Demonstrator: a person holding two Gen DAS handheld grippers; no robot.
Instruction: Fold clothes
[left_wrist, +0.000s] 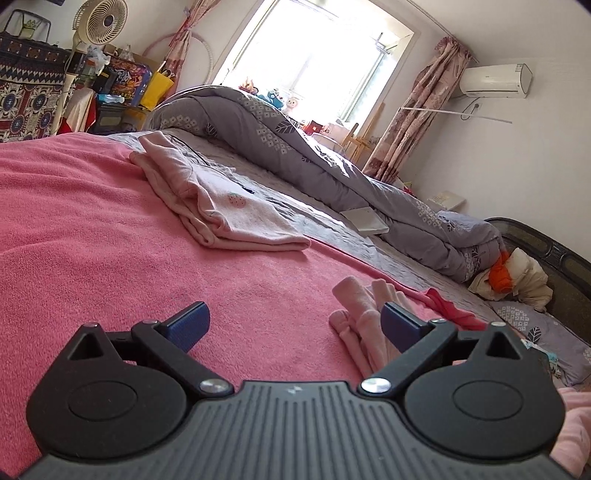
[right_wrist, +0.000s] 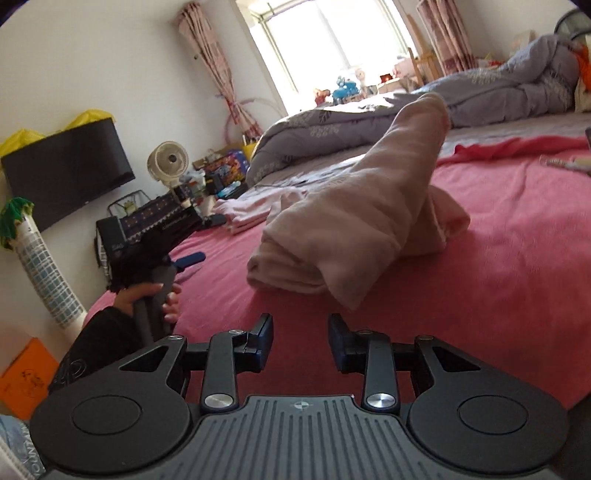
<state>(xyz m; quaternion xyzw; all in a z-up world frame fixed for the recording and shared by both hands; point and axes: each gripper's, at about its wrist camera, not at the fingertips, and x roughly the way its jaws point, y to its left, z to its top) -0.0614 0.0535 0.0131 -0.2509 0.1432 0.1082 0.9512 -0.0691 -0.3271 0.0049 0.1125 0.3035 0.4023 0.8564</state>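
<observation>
Both grippers hang free over the pink blanket (left_wrist: 110, 229), so this looks like a pause between garments rather than the middle of a fold. The left gripper (left_wrist: 295, 326) has its fingers spread wide with nothing between them; a small pink garment (left_wrist: 356, 317) lies crumpled just ahead of its right-hand finger, touching the blanket. Farther ahead and a little to its left rests a folded pale-pink garment (left_wrist: 229, 210) with a strawberry motif, seemingly finished.

The right gripper (right_wrist: 301, 341) is parted too, though more narrowly, and holds nothing. Directly ahead of it sits a rumpled beige-pink garment (right_wrist: 365, 236), one end humped upward (not yet flattened). The left hand (right_wrist: 147, 295) shows off to its left, gripping the other tool's handle.

The next move probably calls for pinching an edge of one loose garment and spreading it flat.

No brand or writing is legible; print on boxes by the far wall is too small to read.
</observation>
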